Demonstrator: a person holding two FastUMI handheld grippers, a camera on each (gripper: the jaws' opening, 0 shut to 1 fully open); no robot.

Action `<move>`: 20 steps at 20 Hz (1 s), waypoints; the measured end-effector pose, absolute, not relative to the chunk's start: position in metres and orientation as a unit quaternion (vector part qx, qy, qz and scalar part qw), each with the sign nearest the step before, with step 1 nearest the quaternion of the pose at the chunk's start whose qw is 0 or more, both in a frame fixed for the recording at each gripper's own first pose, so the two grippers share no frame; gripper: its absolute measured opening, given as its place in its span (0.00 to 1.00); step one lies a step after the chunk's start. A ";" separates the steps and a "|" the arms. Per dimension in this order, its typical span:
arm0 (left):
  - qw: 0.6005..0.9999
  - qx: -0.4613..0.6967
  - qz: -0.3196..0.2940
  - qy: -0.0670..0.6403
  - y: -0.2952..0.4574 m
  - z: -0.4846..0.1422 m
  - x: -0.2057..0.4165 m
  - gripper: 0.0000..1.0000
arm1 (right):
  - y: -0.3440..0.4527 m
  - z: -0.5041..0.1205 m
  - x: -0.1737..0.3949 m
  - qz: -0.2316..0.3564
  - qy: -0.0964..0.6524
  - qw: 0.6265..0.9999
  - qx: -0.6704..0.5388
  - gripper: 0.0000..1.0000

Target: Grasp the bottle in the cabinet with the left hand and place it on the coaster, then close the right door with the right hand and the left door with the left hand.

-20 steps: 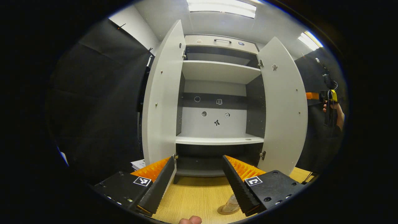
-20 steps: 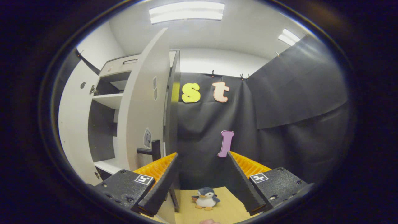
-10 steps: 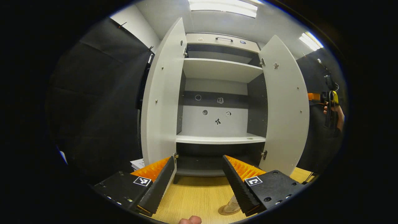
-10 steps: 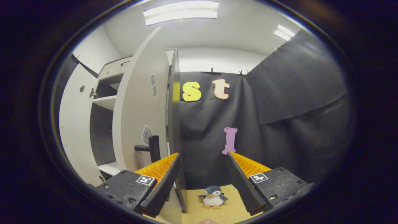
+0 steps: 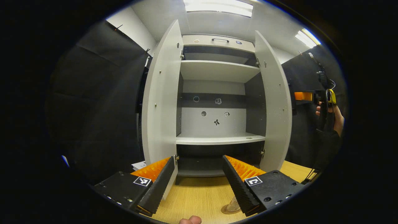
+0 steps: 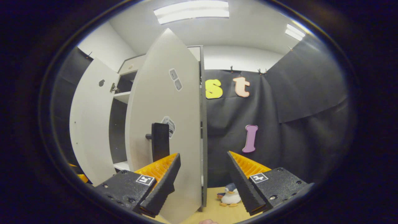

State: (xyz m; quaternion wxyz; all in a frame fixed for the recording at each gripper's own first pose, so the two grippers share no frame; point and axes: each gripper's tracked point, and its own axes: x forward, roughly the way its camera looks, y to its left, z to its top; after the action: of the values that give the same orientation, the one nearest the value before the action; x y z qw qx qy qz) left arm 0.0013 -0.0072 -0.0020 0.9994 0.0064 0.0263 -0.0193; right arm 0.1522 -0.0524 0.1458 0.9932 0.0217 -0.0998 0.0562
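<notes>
You are on the right-door step, so work across the left gripper view from its left side. The left door stands wide open at centre left; leave it for afterwards. Your left claw sits at the bottom centre with its jaws spread and nothing between them, held back over the counter. The bottle stands on the coaster at the lower right of that claw, partly hidden behind one finger; keep your left hand clear of it. The right door is edge-on at centre right.

In the right gripper view the right door fills the centre left, with its dark handle just above your right claw, whose jaws are parted and empty. Push flat on the panel near the handle and follow its arc until it seats.

Compared with half a second ago, the right door has swung further toward shut, and the penguin toy sits closer to the claw's right finger.
</notes>
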 end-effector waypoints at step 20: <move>1.000 -0.010 0.006 0.021 0.012 0.007 0.008 0.93 | -0.024 0.089 0.100 0.061 -0.069 0.996 0.016 0.93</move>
State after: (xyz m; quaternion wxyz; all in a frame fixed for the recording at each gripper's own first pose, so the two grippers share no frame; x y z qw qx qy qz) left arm 0.0079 0.0117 0.0069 0.9997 -0.0103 0.0211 0.0060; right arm 0.1003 -0.0241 0.0892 0.9956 0.0165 -0.0693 0.0608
